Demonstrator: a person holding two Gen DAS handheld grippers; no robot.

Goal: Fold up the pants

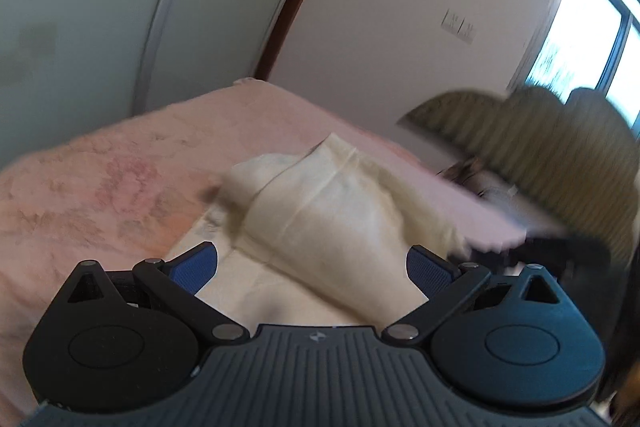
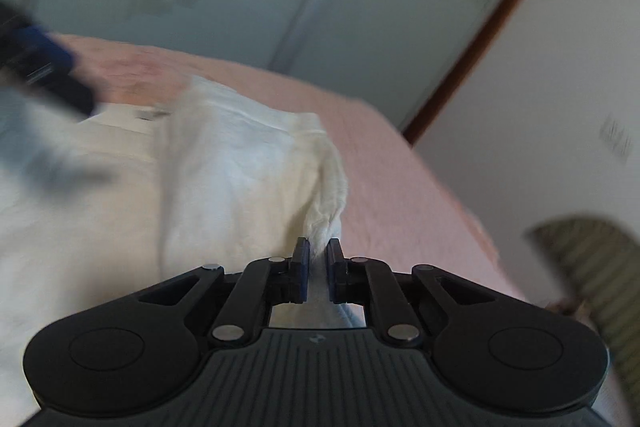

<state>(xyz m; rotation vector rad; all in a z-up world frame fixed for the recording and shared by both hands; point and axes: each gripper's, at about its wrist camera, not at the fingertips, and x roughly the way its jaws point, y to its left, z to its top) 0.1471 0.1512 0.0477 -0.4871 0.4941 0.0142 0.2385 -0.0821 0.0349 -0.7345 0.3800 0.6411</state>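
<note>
Right tongs (image 2: pixel 318 255): nearly closed; a bunched edge of the cream-white cotton pants (image 2: pixel 224 179) is pinched between the blue pads
Left tongs (image 1: pixel 312 263): spread wide; nothing is gripped; a raised fold of the pants (image 1: pixel 328 211) is seen just ahead between the pads
Pants: spread over the pink textured bed cover (image 1: pixel 100 179), ahead of both tongs

A pink bedspread (image 1: pixel 100 179), a striped headboard (image 1: pixel 560 131) and a bright window (image 1: pixel 592 39).
</note>
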